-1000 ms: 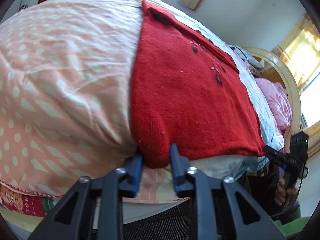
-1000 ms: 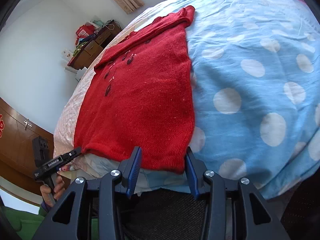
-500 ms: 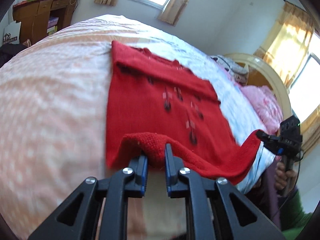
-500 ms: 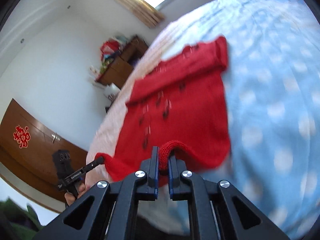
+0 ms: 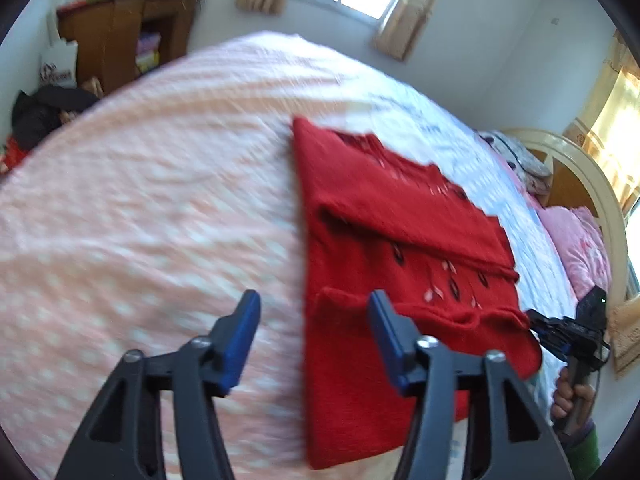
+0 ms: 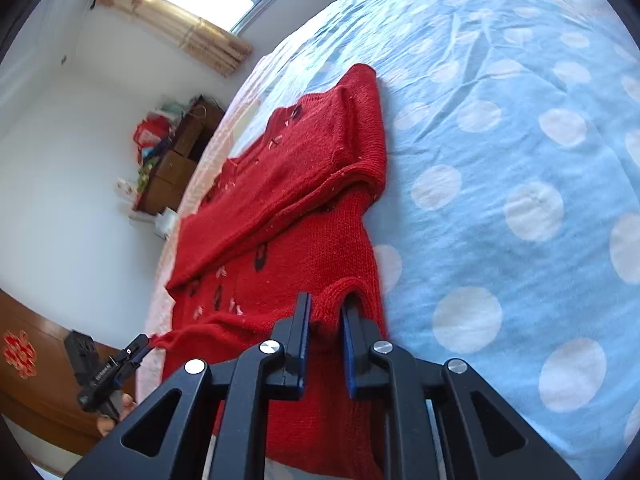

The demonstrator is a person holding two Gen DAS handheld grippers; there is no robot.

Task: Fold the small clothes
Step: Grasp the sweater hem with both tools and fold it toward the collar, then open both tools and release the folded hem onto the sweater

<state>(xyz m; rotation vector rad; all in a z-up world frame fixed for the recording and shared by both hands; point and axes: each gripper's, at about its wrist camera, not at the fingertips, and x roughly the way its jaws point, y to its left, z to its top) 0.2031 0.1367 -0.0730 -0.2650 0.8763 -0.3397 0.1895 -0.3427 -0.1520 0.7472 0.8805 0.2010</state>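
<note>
A red knitted sweater (image 5: pixel 400 248) lies on the bed with its bottom hem folded up over the body. My left gripper (image 5: pixel 314 316) is open above the sweater's left edge and holds nothing. My right gripper (image 6: pixel 325 320) has its jaws a little apart around the folded hem of the sweater (image 6: pixel 288 208), which still sits between the pads (image 6: pixel 304 320). In the left wrist view the right gripper (image 5: pixel 560 328) sits at the hem's right corner. In the right wrist view the left gripper (image 6: pixel 132 354) sits at the hem's left corner.
The bed has a pink dotted cover (image 5: pixel 140 220) on the left and a blue dotted cover (image 6: pixel 520 160) on the right. A pink pillow (image 5: pixel 584 248) and a curved headboard (image 5: pixel 592 184) are at the right. A wooden desk (image 5: pixel 120 36) stands by the wall.
Both grippers carried the hem up and forward over the sweater's body. The left gripper has opened wide and let go. The right gripper's jaws have loosened.
</note>
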